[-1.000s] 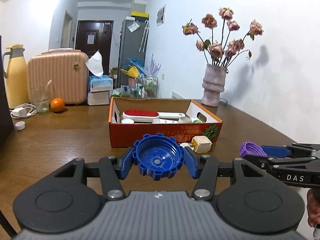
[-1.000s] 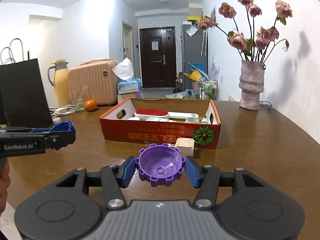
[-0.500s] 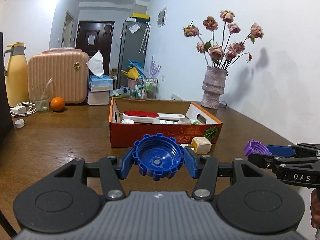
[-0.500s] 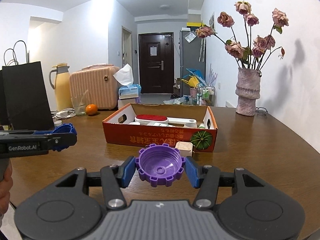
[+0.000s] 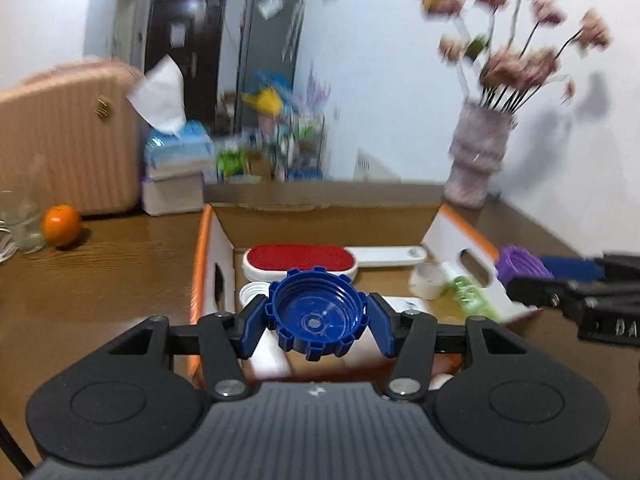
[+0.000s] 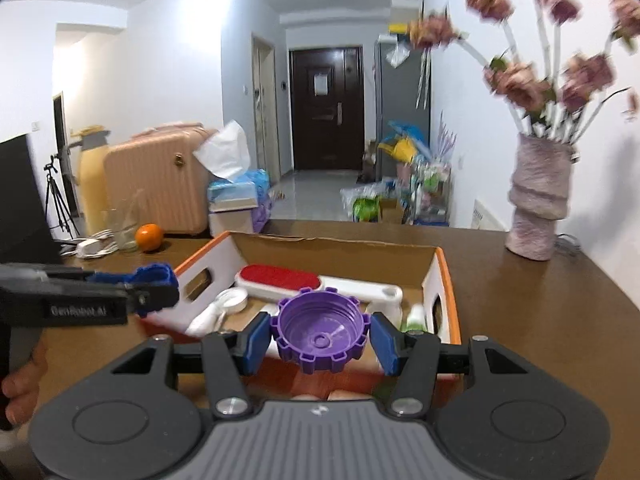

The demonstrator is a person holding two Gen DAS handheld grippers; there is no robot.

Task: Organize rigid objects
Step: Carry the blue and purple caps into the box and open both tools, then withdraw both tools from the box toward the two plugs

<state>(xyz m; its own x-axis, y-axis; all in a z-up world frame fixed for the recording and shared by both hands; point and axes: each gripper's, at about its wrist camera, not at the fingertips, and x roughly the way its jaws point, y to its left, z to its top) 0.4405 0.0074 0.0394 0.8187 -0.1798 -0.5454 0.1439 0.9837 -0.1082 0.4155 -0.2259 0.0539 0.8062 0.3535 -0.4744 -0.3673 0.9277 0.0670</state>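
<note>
My left gripper point(image 5: 316, 322) is shut on a blue ridged cap point(image 5: 318, 316) and holds it over the near edge of the orange cardboard box point(image 5: 200, 264). My right gripper point(image 6: 320, 338) is shut on a purple ridged cap point(image 6: 320, 334) over the box's near side point(image 6: 450, 292). The box holds a red-and-white lint brush point(image 5: 298, 260), a white cap, a small white cup and a green-labelled bottle point(image 5: 468, 294). Each gripper shows in the other's view, the right one point(image 5: 520, 266) at the box's right wall, the left one point(image 6: 154, 276) at its left wall.
On the brown table stand a pink vase with dried roses point(image 6: 536, 204), an orange point(image 5: 62, 220), a glass, a pink suitcase point(image 5: 60, 140), a tissue box point(image 6: 236, 196) and a yellow flask point(image 6: 90, 176). A white wall runs along the right.
Both grippers have moved forward and up with their caps, from in front of the box to over its near edge. The small cream block in front of the box is out of sight.
</note>
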